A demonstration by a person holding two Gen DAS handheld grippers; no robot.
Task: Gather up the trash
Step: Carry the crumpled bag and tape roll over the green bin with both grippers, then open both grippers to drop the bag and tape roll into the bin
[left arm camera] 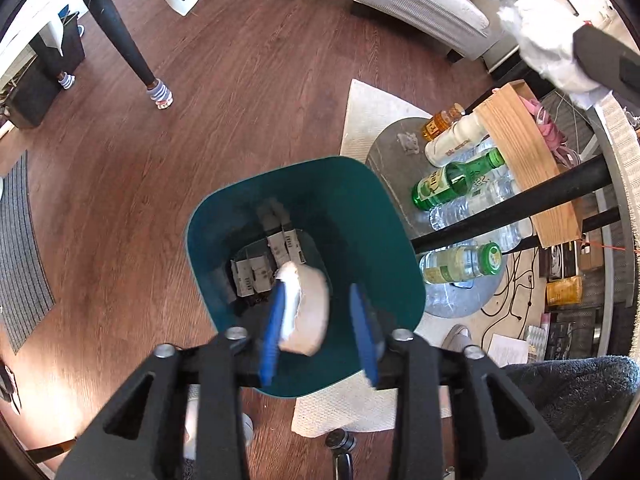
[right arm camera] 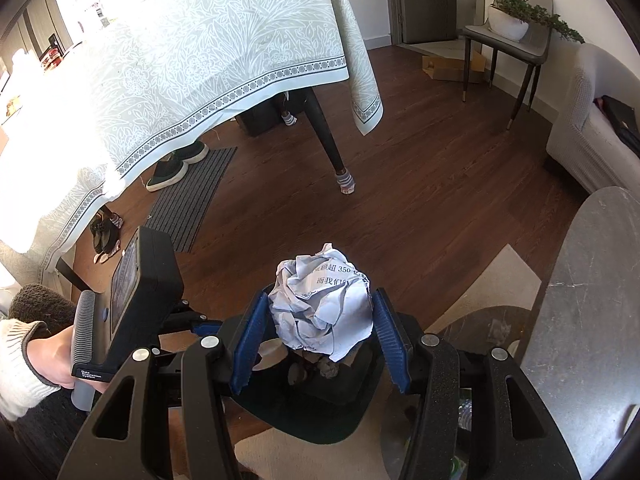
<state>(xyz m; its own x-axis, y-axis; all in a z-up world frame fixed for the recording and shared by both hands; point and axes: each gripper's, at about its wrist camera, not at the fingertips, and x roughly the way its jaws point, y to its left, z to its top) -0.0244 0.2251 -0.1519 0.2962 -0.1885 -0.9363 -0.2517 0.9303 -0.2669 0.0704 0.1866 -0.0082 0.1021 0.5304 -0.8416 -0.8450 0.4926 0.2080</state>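
Observation:
A teal trash bin (left arm camera: 376, 216) stands on the wood floor right below my left gripper (left arm camera: 320, 320), with flattened grey cartons (left arm camera: 276, 256) at its bottom. A white crumpled wad (left arm camera: 306, 316) hangs over the bin's mouth against the left blue finger (left arm camera: 274, 328); the right finger stands clear of it, so the jaws are open. My right gripper (right arm camera: 320, 332) is shut on a crumpled ball of printed paper (right arm camera: 320, 304), above the dark bin (right arm camera: 320, 420). The same paper ball (left arm camera: 536, 40) shows at the top right of the left wrist view.
A low round stone table (left arm camera: 384, 148) beside the bin carries several bottles, among them a green glass one (left arm camera: 452, 180), and a wooden tray (left arm camera: 520, 148). A black table leg (left arm camera: 120, 40), a grey mat (left arm camera: 20, 248), a sofa (right arm camera: 592, 120) and a cloth-covered table (right arm camera: 180, 60) stand around.

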